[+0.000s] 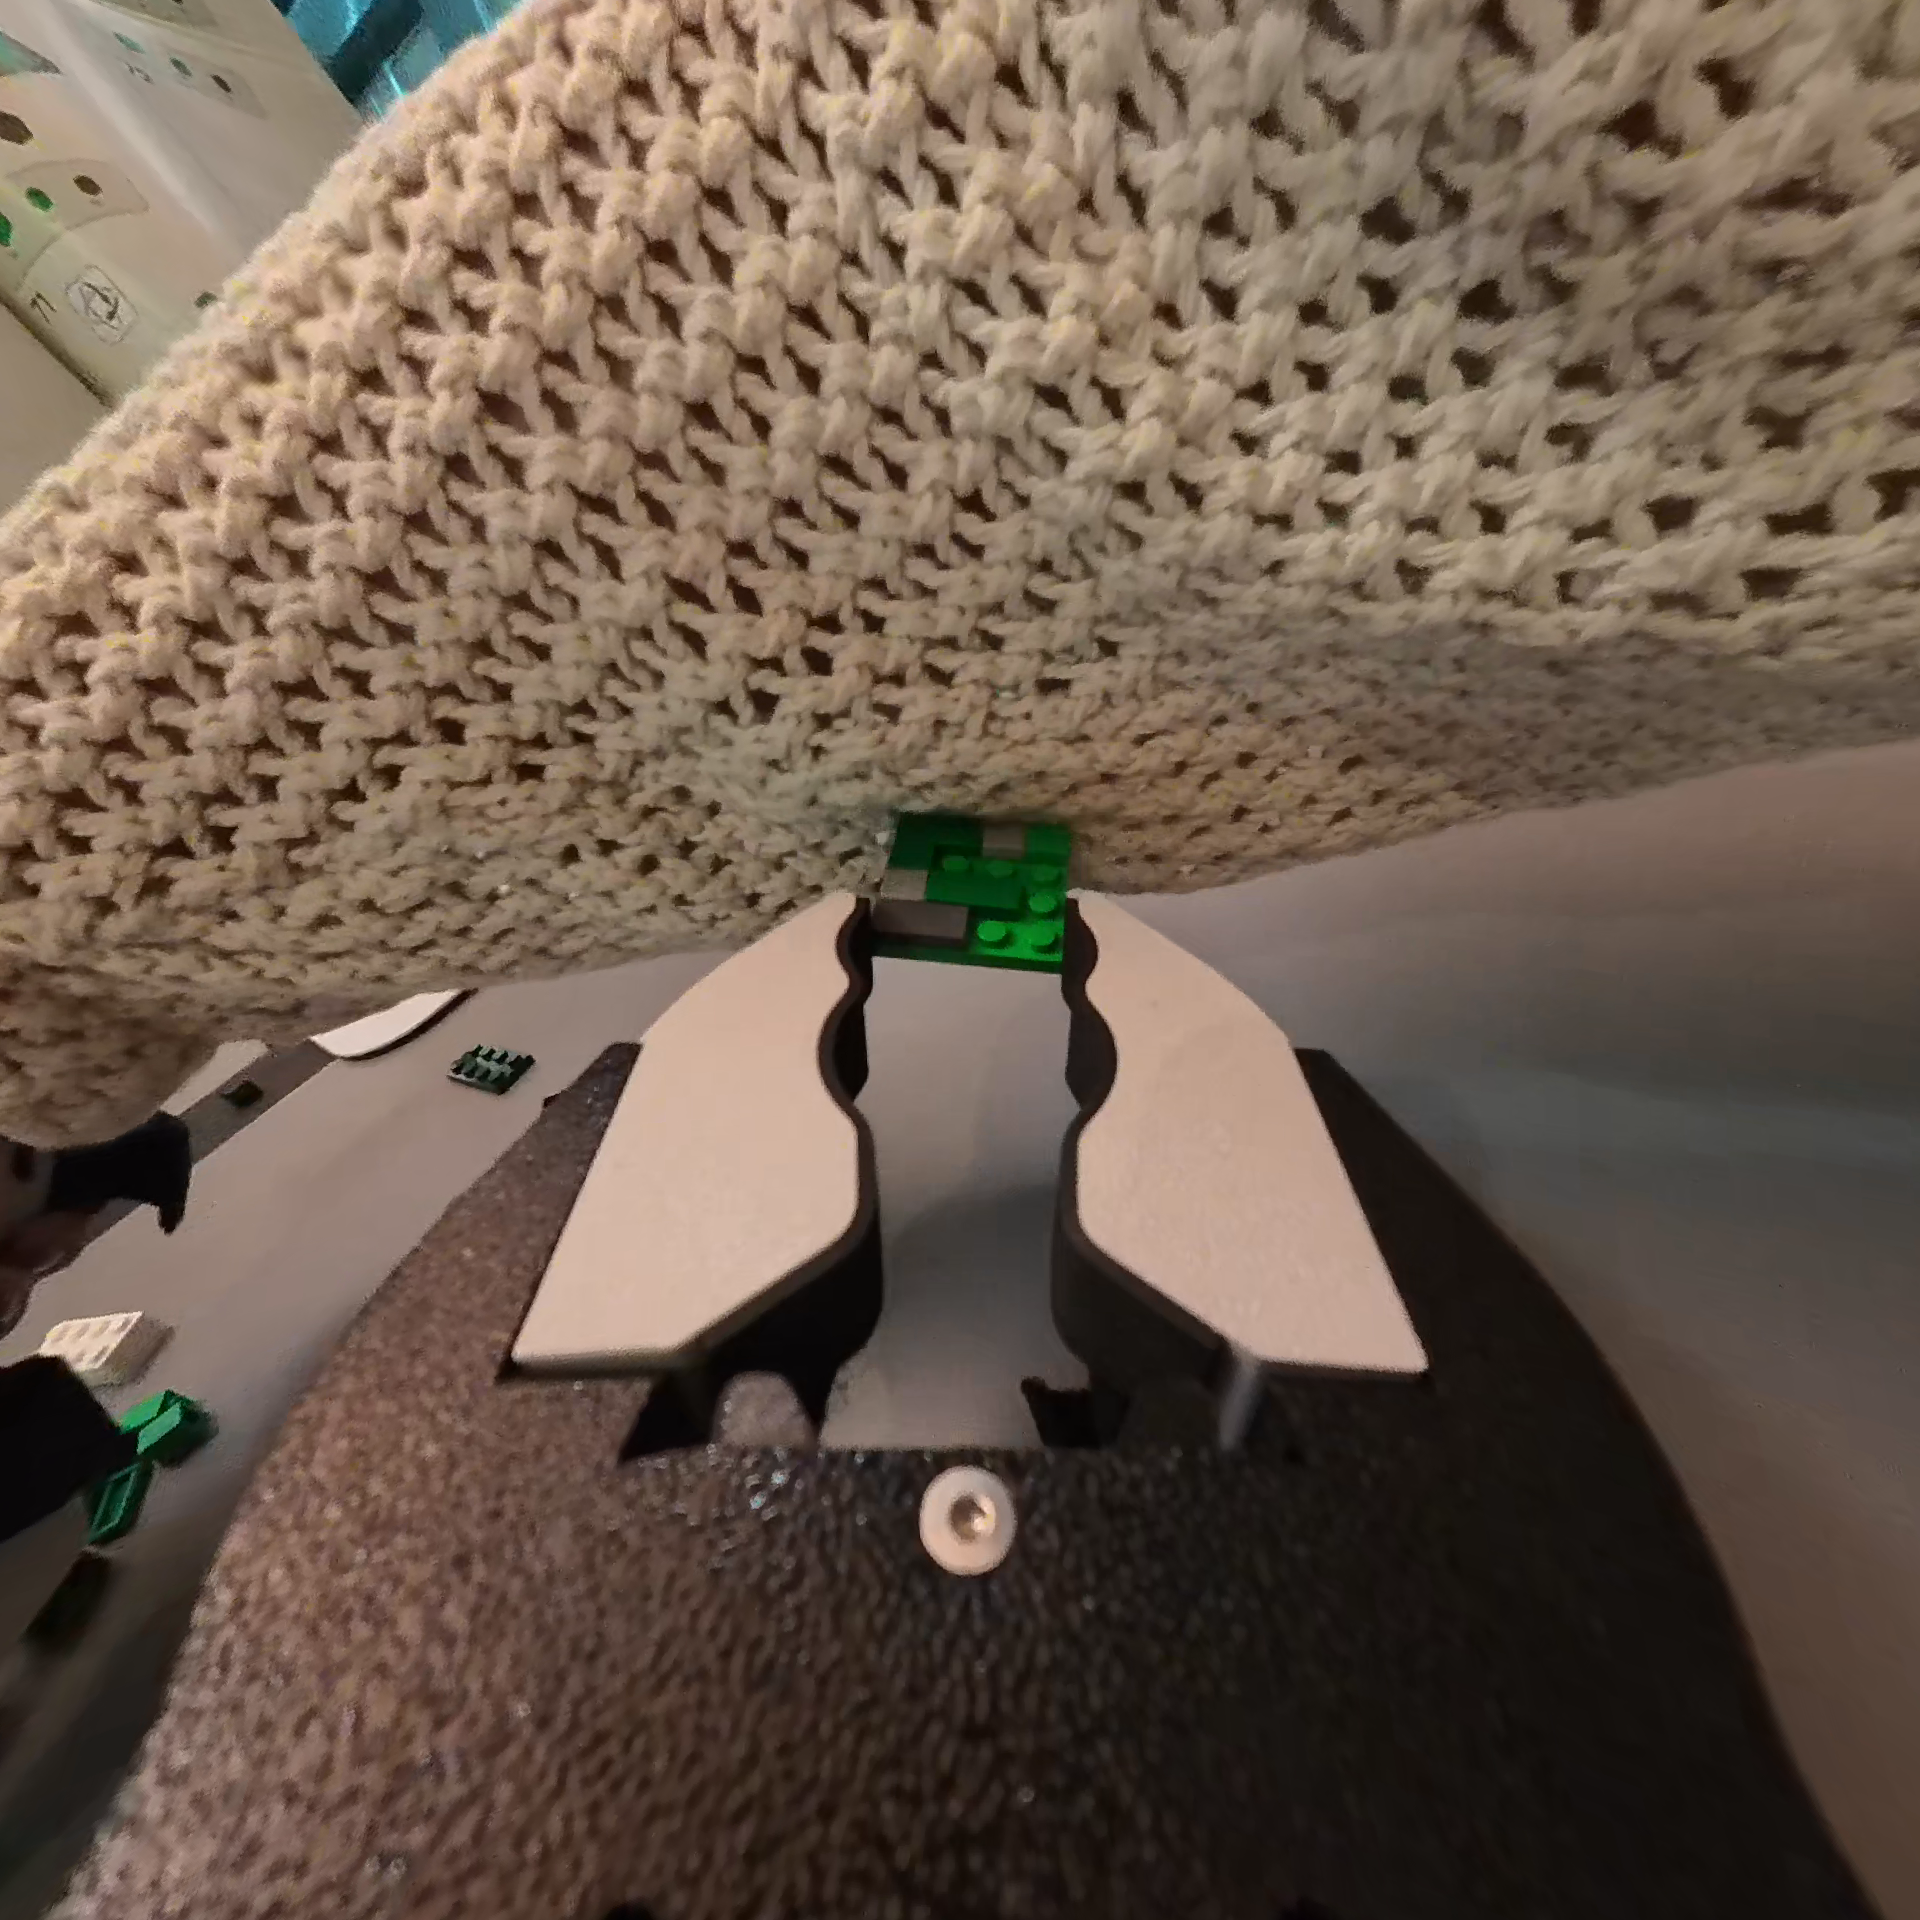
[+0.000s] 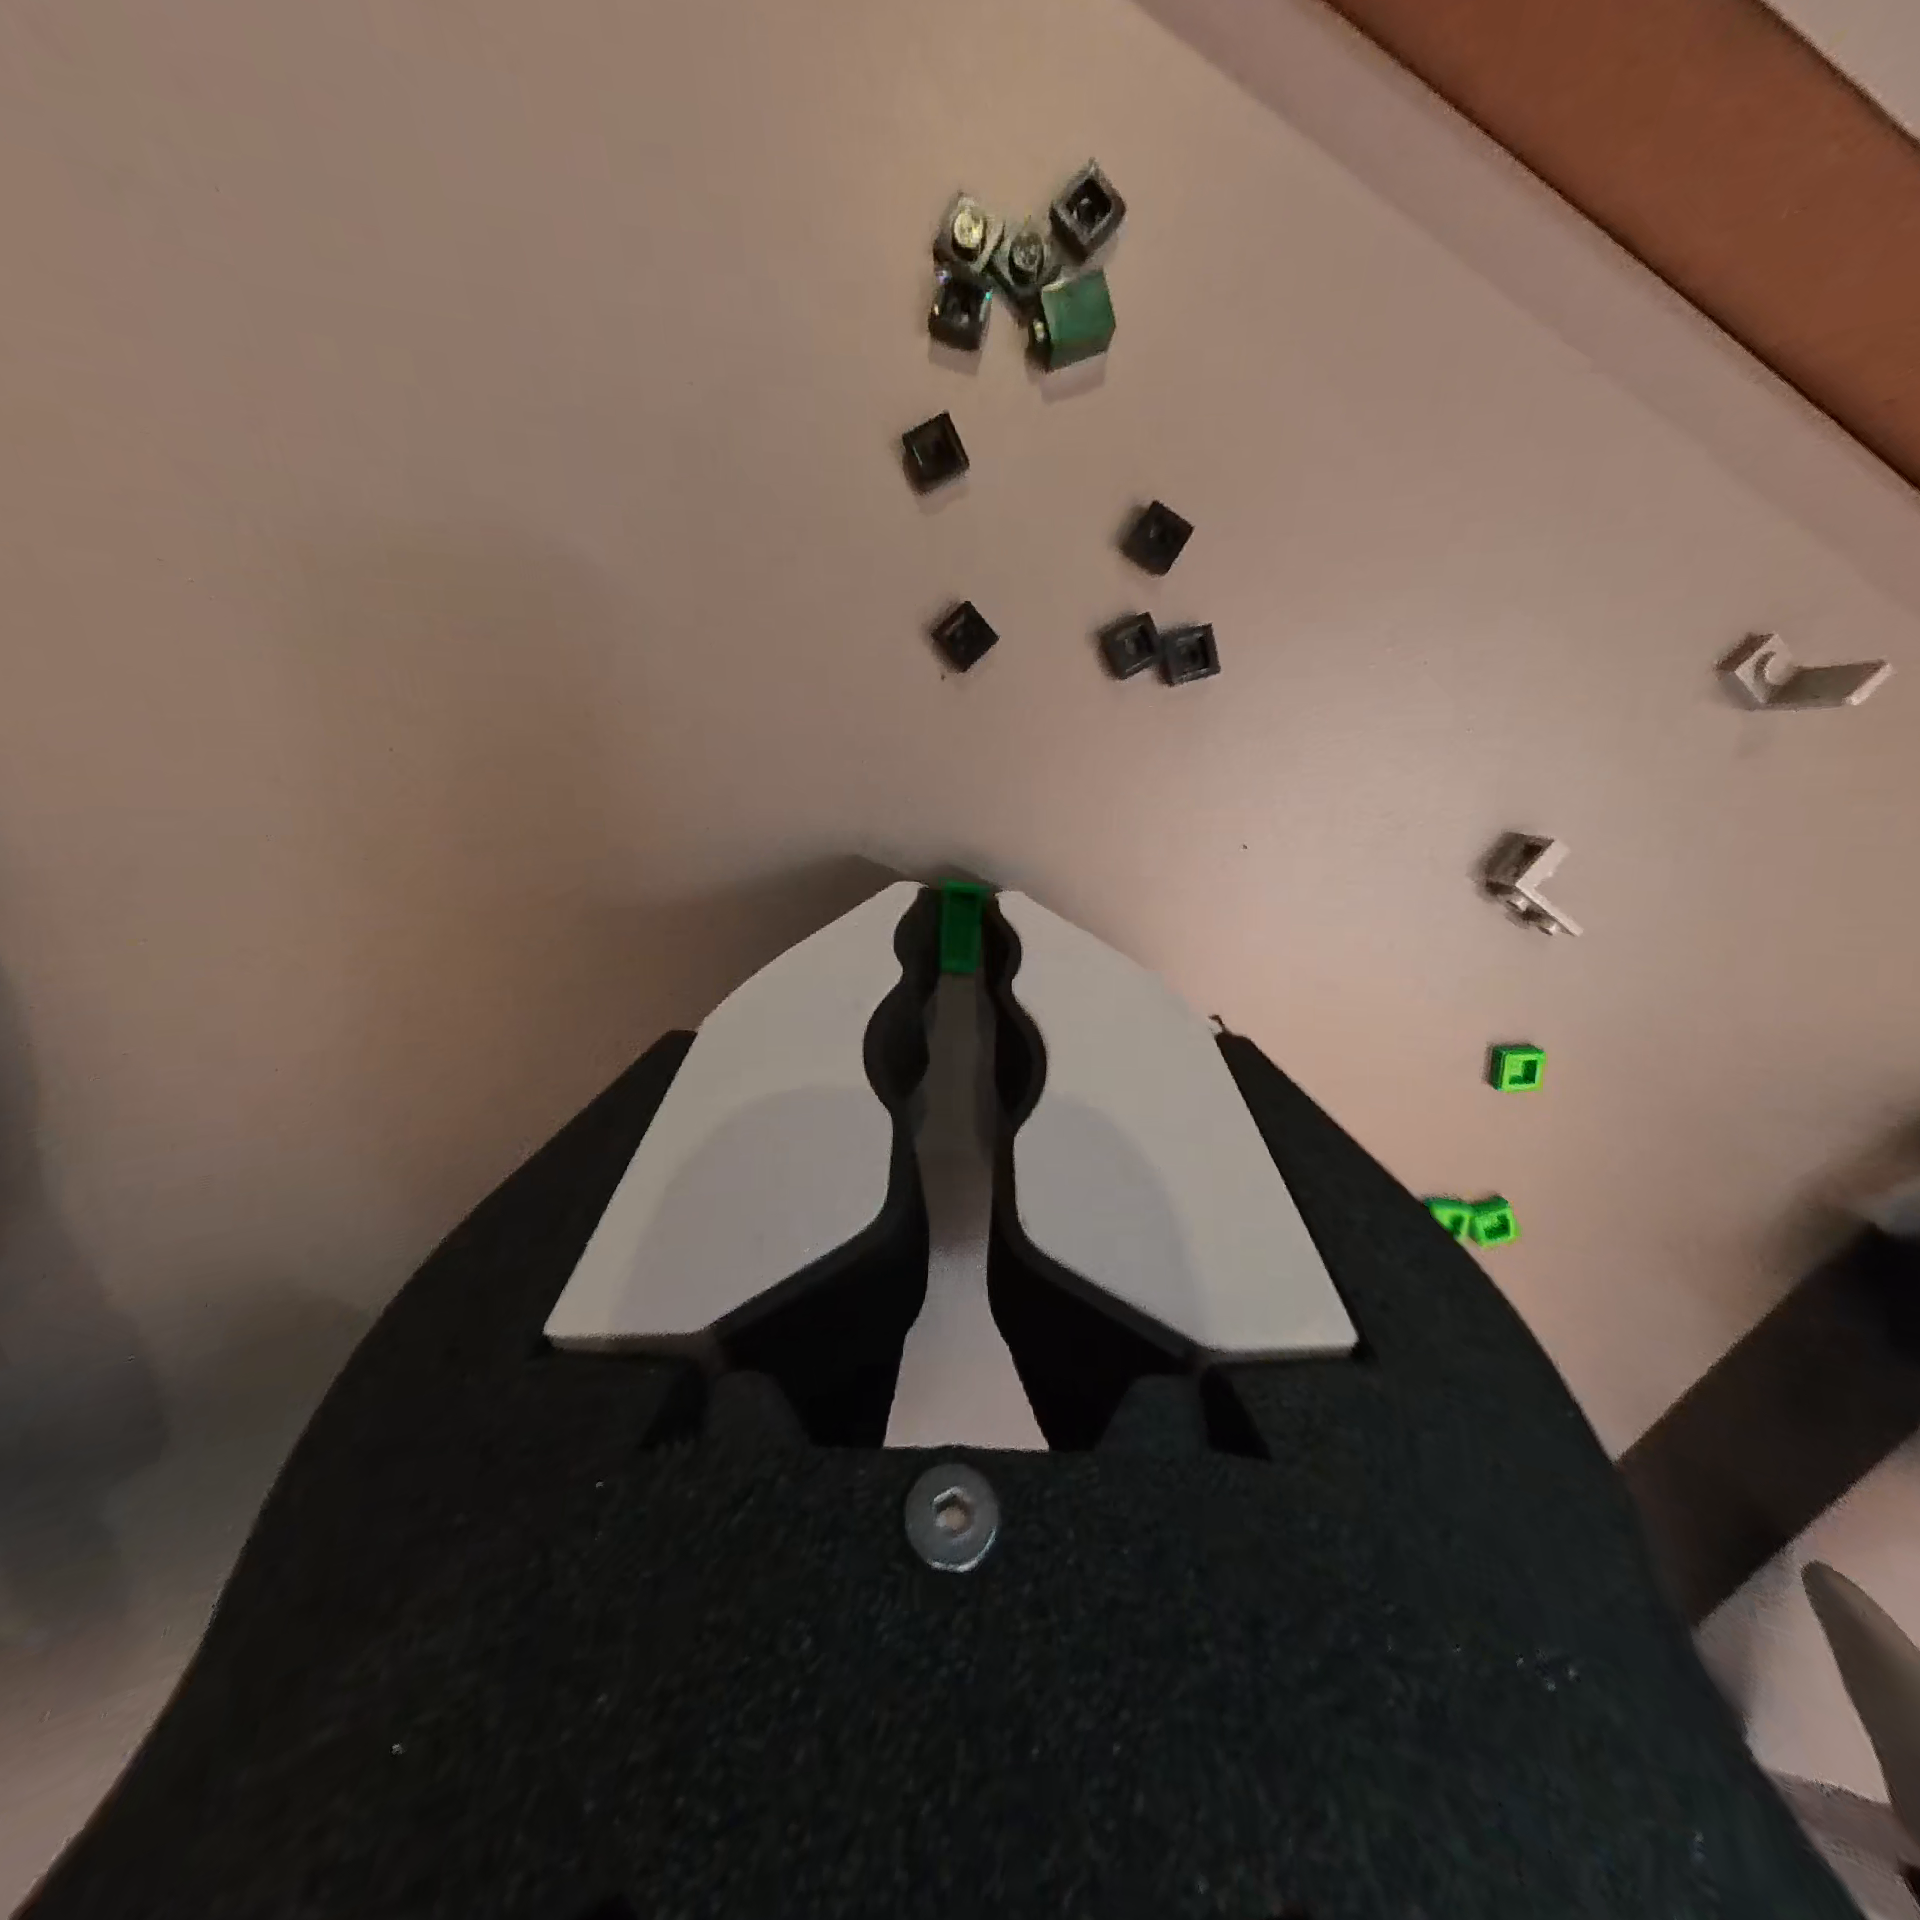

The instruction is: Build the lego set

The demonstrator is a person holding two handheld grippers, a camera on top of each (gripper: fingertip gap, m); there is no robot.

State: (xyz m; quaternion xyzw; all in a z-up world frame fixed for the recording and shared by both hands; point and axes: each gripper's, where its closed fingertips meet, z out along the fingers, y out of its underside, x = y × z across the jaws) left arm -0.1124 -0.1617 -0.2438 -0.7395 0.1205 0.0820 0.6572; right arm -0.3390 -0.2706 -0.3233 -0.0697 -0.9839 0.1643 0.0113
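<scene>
In the left wrist view my left gripper (image 1: pixel 971 925) is shut on a green plate assembly (image 1: pixel 987 894) with green and grey pieces on top, held at its two sides. A cream knitted sleeve (image 1: pixel 935 416) hangs right over it and hides its far part. In the right wrist view my right gripper (image 2: pixel 958 914) is shut on a small bright green piece (image 2: pixel 958 925) held at the fingertips, just above the pale table (image 2: pixel 416 520).
Several small black pieces (image 2: pixel 1039 540) and a dark green piece (image 2: pixel 1075 322) lie on the table ahead of the right gripper. Grey brackets (image 2: pixel 1527 883) and small green pieces (image 2: pixel 1517 1070) lie to its right. White (image 1: pixel 104 1345), green (image 1: pixel 161 1429) and dark pieces (image 1: pixel 490 1068) lie left of the left gripper. The tips of one gripper are about 25 cm away from the tips of the other.
</scene>
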